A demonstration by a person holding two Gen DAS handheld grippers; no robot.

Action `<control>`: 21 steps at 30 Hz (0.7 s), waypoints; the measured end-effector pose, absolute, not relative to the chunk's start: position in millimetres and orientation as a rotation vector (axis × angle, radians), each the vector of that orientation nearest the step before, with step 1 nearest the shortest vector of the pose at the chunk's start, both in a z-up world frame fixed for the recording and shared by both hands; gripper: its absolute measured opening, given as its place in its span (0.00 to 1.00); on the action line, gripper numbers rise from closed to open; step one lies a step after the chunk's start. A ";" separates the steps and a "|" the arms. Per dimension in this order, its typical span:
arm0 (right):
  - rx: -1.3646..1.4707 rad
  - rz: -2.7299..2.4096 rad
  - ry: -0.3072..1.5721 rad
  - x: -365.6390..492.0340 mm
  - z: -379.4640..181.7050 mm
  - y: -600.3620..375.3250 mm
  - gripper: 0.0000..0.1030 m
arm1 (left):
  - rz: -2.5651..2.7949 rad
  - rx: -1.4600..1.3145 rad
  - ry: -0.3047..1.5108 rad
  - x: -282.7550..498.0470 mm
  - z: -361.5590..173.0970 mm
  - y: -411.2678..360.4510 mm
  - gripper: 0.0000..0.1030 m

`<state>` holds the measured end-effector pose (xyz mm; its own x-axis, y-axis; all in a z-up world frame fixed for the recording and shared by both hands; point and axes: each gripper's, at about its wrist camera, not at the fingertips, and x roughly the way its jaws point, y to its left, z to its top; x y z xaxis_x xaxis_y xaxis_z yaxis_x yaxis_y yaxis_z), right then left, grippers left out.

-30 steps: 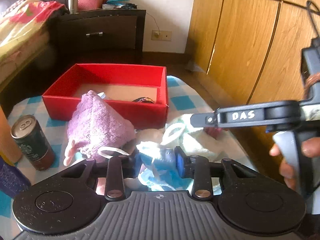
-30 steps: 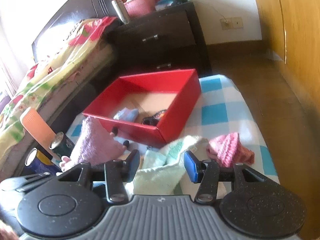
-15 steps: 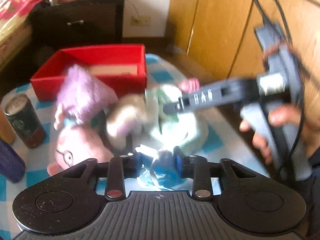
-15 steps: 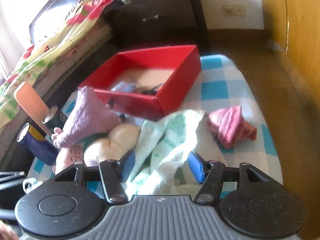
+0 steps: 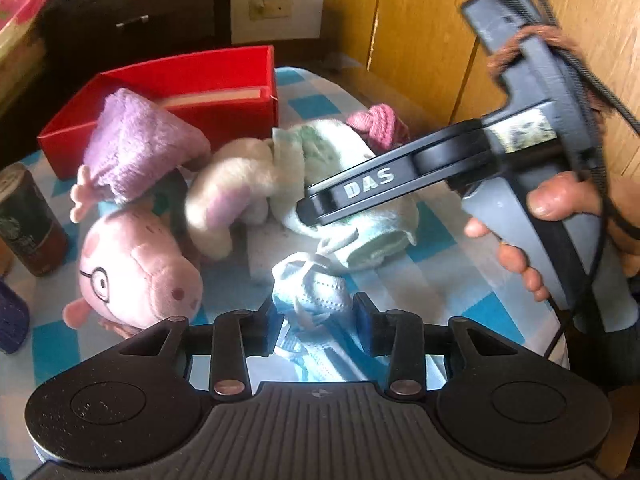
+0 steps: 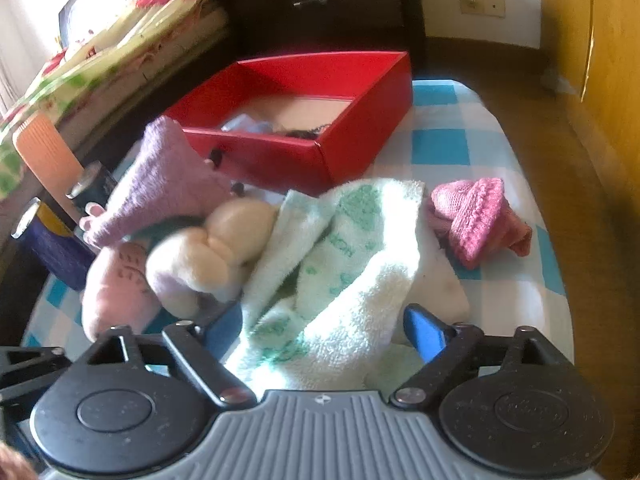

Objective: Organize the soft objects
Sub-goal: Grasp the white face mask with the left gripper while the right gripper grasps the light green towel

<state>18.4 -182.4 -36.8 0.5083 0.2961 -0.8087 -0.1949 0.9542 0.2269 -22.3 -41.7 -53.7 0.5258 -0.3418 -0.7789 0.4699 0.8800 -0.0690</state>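
Observation:
My left gripper [image 5: 316, 314] is shut on a crumpled blue face mask [image 5: 316, 296], held near the table's front. My right gripper [image 6: 326, 330] is open around a white-and-green towel [image 6: 340, 264]; its fingers [image 5: 320, 210] reach into the towel [image 5: 360, 216] in the left wrist view. A cream plush [image 6: 212, 248], a pink pig plush [image 5: 132, 268], a purple cloth [image 5: 136, 144] and a pink knit hat [image 6: 476, 220] lie on the checked table. A red box [image 6: 320, 120] stands behind them with small items inside.
A dark can [image 5: 28, 220] and a purple container [image 6: 52, 244] stand at the table's left edge, with an orange comb [image 6: 44, 156] behind. A dark nightstand [image 6: 328, 4] and bed [image 6: 100, 52] lie beyond; a wooden wardrobe [image 5: 420, 40] is at the right.
My left gripper pulled back toward the front with the mask, uncovering the pig plush. My right gripper moved forward and down, opened wider, and now straddles the towel.

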 end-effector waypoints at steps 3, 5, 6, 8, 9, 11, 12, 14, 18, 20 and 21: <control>0.071 0.279 0.994 18.9 -40.9 -177.9 0.66 | -0.488 0.172 0.909 -23.6 -57.9 -45.9 0.34; 0.047 0.264 0.994 18.6 -39.0 -176.9 0.53 | -0.486 0.191 0.923 -24.1 -61.3 -48.9 0.28; 0.047 0.266 0.996 18.9 -37.5 -178.2 0.48 | -0.486 0.195 0.926 -24.7 -62.1 -49.5 0.27; 0.092 0.278 1.009 20.3 -34.0 -185.0 0.28 | -0.488 0.198 0.929 -25.1 -62.2 -49.1 0.26; 0.115 0.285 1.014 20.5 -31.7 -188.6 0.22 | -0.489 0.199 0.929 -25.3 -61.6 -49.5 0.25; 0.180 0.326 1.038 22.5 -29.1 -194.8 0.05 | -0.487 0.191 0.924 -25.4 -58.9 -49.0 0.25; 0.218 0.343 1.050 23.2 -28.4 -197.3 0.02 | -0.488 0.185 0.924 -25.0 -57.5 -48.8 0.25; 0.235 0.357 1.052 23.0 -26.0 -198.0 0.00 | -0.482 0.172 0.919 -23.8 -54.1 -48.1 0.25; 0.287 0.384 1.051 23.0 -20.2 -202.5 0.00 | -0.479 0.137 0.915 -20.9 -48.7 -44.1 0.25; 0.336 0.412 1.035 21.6 -14.1 -206.7 0.00 | -0.484 0.117 0.918 -19.5 -46.9 -42.2 0.25; 0.357 0.422 1.028 20.9 -11.1 -208.2 0.00 | -0.484 0.104 0.917 -19.0 -45.5 -41.0 0.25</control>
